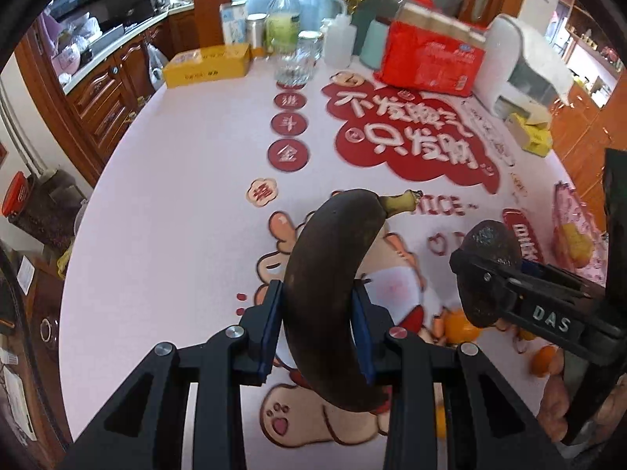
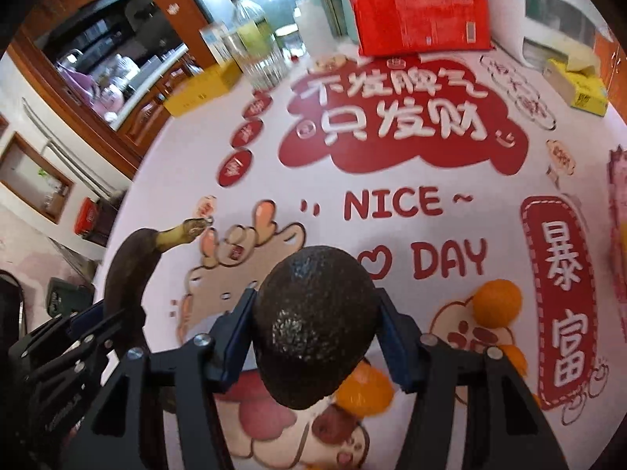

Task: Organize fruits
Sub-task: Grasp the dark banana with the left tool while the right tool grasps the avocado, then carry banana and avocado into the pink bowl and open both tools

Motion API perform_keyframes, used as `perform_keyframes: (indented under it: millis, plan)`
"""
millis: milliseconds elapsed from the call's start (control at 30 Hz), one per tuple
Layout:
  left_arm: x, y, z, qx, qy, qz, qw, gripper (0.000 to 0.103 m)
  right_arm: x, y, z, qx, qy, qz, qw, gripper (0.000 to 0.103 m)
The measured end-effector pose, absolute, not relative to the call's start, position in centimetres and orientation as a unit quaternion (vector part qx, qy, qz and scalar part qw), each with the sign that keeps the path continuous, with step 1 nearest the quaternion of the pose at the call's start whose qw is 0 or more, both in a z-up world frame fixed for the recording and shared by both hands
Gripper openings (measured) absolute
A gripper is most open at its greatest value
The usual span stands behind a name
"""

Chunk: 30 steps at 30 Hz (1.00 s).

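Note:
My left gripper (image 1: 317, 329) is shut on a blackened banana (image 1: 329, 297) and holds it above the table, stem pointing away. The banana also shows at the left of the right wrist view (image 2: 129, 286). My right gripper (image 2: 315, 329) is shut on a dark avocado (image 2: 313, 329) held above the table; it also shows in the left wrist view (image 1: 486, 270). Small oranges (image 2: 495, 303) (image 2: 364, 389) lie on the tablecloth below and right of the avocado, and show in the left wrist view (image 1: 462, 325).
The table has a pink cloth (image 1: 176, 196) with red prints. At the far edge stand a yellow box (image 1: 207, 64), bottles and glasses (image 1: 294, 66), a red package (image 1: 431, 58) and a white appliance (image 1: 521, 62). A patterned bag with yellow fruit (image 1: 574, 235) lies at right.

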<state>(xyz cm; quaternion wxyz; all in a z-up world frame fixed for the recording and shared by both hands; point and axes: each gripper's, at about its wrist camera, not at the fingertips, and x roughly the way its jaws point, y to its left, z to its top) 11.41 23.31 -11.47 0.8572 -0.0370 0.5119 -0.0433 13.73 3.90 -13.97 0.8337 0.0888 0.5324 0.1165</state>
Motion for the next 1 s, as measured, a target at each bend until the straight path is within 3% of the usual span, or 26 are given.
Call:
perform_keyframes:
  millis: [500,867,1000]
  plan:
    - [7.1,6.9,-2.4,0.025,0.455,-0.154,0.877,0.032,4.0,-8.9,-5.4,0.087,0.467,0.091,0.875,0.058]
    - [7.3,-8.7,-1.6,0.064,0.437,-0.193,0.876,0.032,2.1,-23.7,-5.1,0.097,0.454,0.015,0.886,0.058]
    - [9.5,-14.0,-2.3,0.132,0.41,-0.19,0.883,0.032,3.0,-28.6,-6.7,0.116,0.467,-0.006,0.877,0.058]
